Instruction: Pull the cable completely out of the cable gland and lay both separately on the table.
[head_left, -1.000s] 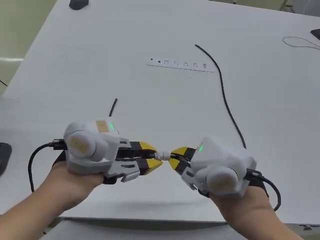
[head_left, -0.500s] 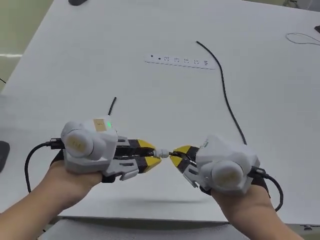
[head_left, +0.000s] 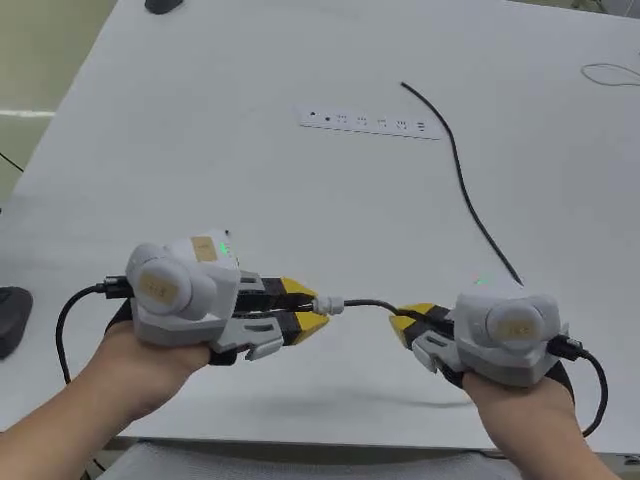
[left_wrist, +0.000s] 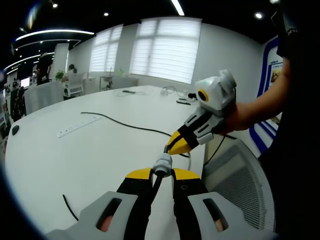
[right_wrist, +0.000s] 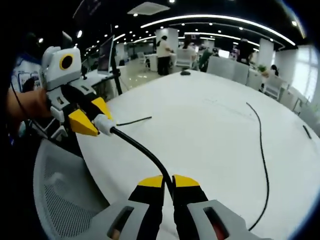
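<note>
Cable (head_left: 365, 303) spans left-right above the near edge of the table (head_left: 300, 200) between 2 grippers, left gripper (head_left: 315, 310) clenched on the white cable gland (head_left: 326, 306) and right gripper (head_left: 398, 322) clamped on the cable to its right, so extraction likely calls for pulling straight rightward along that axis.

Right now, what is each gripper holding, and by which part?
Left gripper: the white cable gland, pinched at its rear end. Right gripper: the black cable, pinched along the length emerging from the gland.
</note>
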